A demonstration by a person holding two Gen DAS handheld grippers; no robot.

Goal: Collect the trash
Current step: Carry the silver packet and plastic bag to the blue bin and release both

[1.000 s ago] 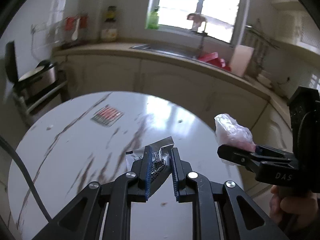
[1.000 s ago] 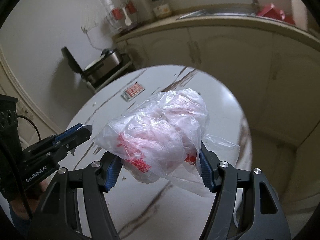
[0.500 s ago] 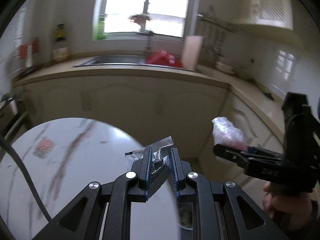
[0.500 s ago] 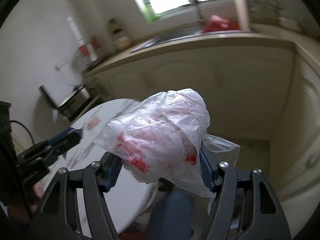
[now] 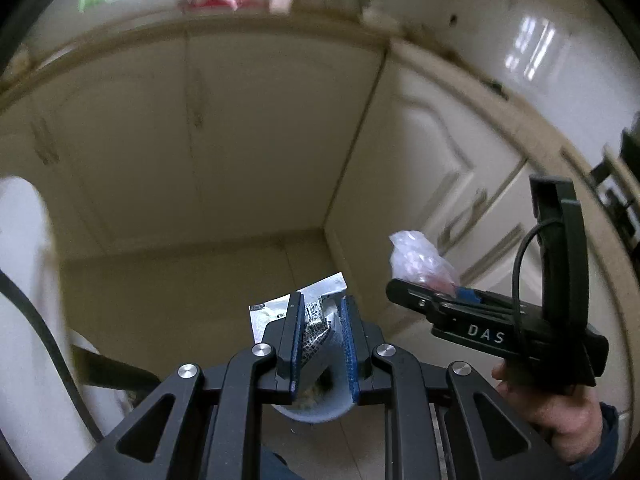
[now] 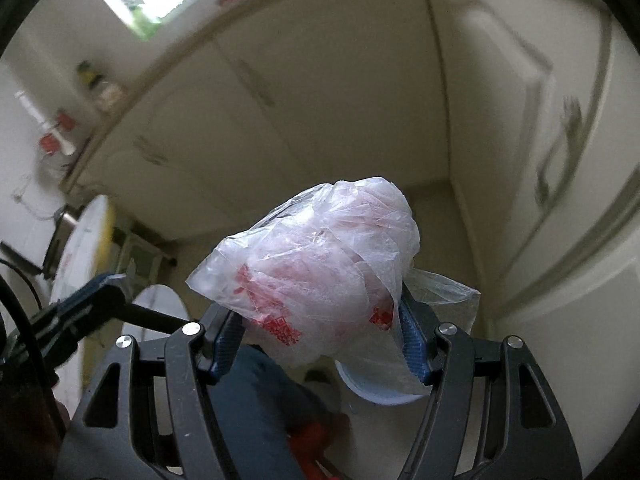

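Observation:
My left gripper [image 5: 322,316] is shut on a small silver and black printed wrapper [image 5: 276,312], which sticks up between the blue pads. Right below it on the floor stands a pale blue round bin [image 5: 312,412] with scraps inside. My right gripper [image 6: 320,336] is shut on a crumpled clear plastic bag [image 6: 320,264] with red print, bulging above the fingers. The bin [image 6: 376,394] shows under the bag's right side. In the left wrist view the right gripper [image 5: 404,292] holds the bag [image 5: 416,260] to the right of the wrapper. The left gripper [image 6: 108,284] appears at the left of the right wrist view.
Cream cabinet doors [image 5: 260,120] meet in a corner behind the bin, over a beige tiled floor [image 5: 180,280]. The white round table [image 5: 24,280] lies at the far left. A person's blue trouser leg [image 6: 264,400] and a red shoe [image 6: 316,436] are beside the bin.
Both grippers have swung right, off the table, and tipped down toward the floor corner. The bin has come into view under them. Both grips are unchanged.

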